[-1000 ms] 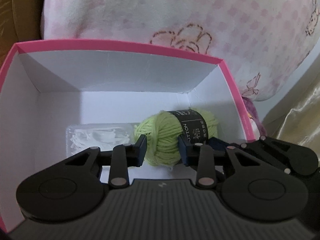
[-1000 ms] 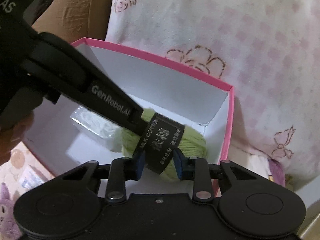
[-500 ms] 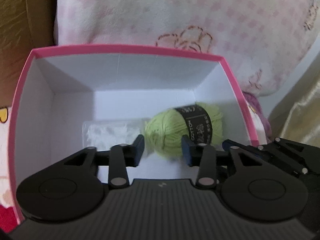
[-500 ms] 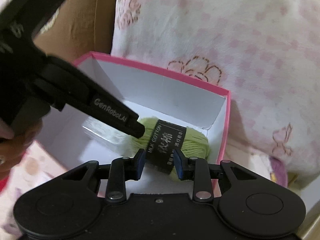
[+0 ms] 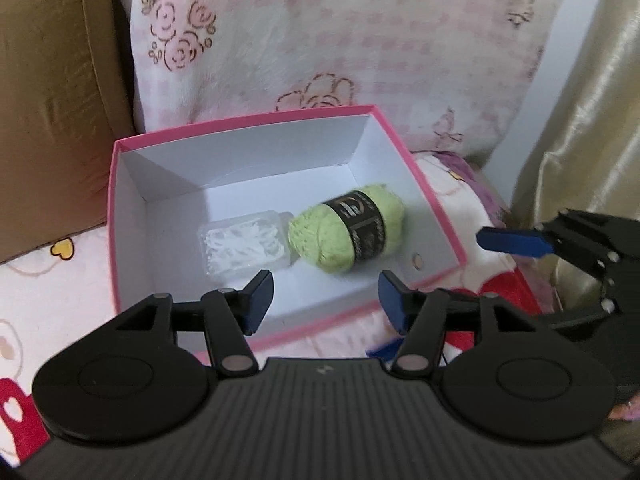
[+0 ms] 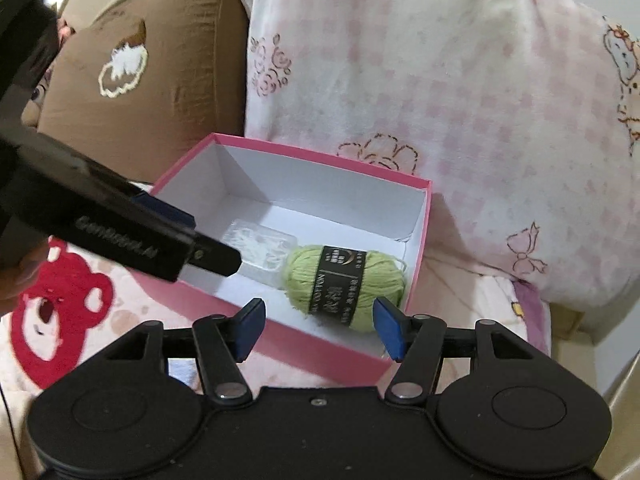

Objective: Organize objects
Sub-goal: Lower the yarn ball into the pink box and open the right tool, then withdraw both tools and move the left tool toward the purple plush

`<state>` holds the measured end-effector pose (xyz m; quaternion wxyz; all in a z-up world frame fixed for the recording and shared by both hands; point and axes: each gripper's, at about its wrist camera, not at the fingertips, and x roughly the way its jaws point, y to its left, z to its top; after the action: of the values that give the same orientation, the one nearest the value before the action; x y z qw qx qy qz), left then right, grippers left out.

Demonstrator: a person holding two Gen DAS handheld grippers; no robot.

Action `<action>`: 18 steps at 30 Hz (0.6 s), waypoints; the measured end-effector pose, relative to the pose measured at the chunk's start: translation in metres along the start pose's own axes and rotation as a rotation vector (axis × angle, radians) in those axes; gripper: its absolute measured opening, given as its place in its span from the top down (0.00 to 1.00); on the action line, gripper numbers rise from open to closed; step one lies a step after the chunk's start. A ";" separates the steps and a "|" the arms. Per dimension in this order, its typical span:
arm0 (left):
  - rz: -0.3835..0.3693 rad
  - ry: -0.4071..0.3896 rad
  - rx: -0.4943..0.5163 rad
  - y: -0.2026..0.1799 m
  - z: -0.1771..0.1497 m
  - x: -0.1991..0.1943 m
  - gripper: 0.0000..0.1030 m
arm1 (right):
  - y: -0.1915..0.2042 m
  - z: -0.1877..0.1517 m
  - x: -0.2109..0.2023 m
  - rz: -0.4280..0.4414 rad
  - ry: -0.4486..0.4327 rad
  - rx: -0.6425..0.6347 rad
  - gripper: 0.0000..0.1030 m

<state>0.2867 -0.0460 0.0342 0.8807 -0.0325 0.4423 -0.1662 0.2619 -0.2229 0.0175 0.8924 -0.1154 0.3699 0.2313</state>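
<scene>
Green yarn [image 6: 347, 285] lies in the pink box [image 6: 416, 276] beside a clear case [image 5: 244, 245], perhaps of floss picks. Left gripper [image 5: 326, 300] and right gripper [image 6: 319, 329] have just been opening, released, nothing between them.

Pink cartoon-print blanket [image 6: 80, 320], pink box [image 6: 304, 332] on it (open-topped)

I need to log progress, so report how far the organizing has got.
Done: the green yarn ball and the clear plastic case lie side by side in the pink box. In hand: nothing; the left gripper and right gripper have just been opening, fingers empty. Left: no loose items are visible outside the box.
</scene>
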 end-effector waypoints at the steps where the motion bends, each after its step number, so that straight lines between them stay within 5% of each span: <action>1: 0.000 -0.004 0.002 -0.001 -0.002 -0.007 0.44 | 0.003 -0.001 -0.007 -0.001 0.002 0.001 0.38; 18: 0.015 0.003 0.090 -0.013 -0.040 -0.116 0.40 | 0.045 -0.005 -0.099 0.080 -0.039 -0.025 0.29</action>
<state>0.1878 -0.0179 0.1018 0.8819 0.0107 0.4358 -0.1793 0.1755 -0.2184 0.0833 0.8879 -0.1072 0.3537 0.2737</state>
